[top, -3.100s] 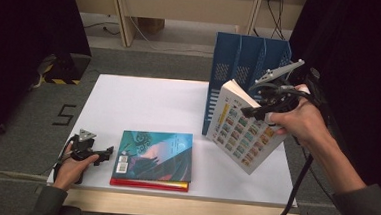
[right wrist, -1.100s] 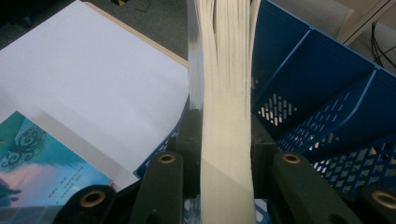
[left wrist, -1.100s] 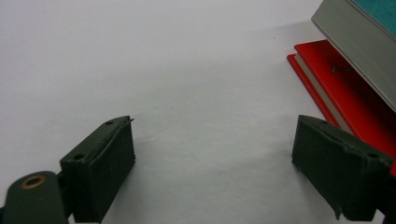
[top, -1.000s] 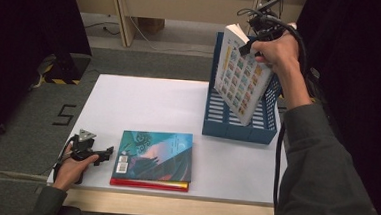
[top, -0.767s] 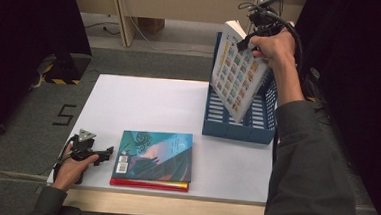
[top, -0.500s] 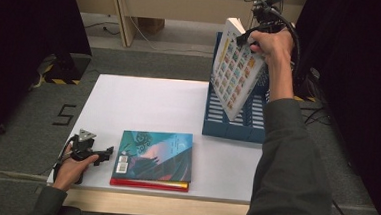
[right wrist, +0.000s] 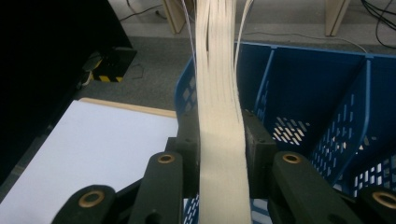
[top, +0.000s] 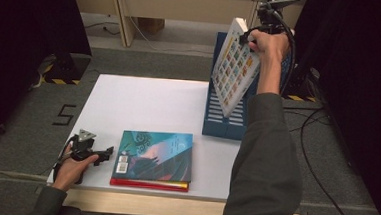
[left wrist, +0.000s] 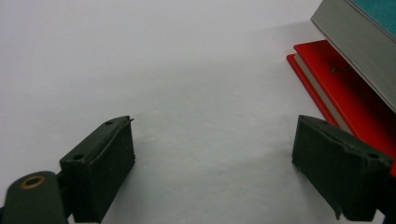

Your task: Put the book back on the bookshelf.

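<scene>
While right fingers clamp a book above the blue rack, left fingers released.

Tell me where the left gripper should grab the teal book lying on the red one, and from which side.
Take the teal book by its left edge, coming in level from the left, where the open left gripper already rests. It lies flat on the red book, and in the left gripper view its edge overhangs the red cover, so one finger could probably slide underneath.
</scene>
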### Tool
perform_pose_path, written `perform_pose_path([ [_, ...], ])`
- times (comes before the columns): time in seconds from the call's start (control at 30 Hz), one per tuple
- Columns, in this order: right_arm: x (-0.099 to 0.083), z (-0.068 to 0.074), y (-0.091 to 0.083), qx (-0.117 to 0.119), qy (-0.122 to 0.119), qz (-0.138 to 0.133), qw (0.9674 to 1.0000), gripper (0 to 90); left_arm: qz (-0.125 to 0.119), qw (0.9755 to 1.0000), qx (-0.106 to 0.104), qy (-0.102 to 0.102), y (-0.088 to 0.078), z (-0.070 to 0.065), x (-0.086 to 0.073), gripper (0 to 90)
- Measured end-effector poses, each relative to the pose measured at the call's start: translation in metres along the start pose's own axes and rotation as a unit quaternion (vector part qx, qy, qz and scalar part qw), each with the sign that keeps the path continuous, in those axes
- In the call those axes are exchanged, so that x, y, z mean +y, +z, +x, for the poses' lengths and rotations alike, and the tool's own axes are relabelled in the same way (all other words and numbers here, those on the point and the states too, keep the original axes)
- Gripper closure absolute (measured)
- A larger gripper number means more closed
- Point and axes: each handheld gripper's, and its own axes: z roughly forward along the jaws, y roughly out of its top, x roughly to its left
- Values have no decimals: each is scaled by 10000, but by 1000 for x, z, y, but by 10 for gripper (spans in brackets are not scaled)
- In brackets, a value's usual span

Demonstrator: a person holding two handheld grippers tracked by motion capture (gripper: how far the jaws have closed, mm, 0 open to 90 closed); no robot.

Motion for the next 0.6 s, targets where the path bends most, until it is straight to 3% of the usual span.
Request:
perform_pose_path([
  [0.3, -10, -9, 31, 106, 352, 24, 9993, 728, 3, 10000, -6, 0, 0, 0, 0, 119],
  [0.6, -10, -12, 57, 152, 462, -26, 9988, 726, -6, 10000, -5, -3, 0, 0, 0, 119],
])
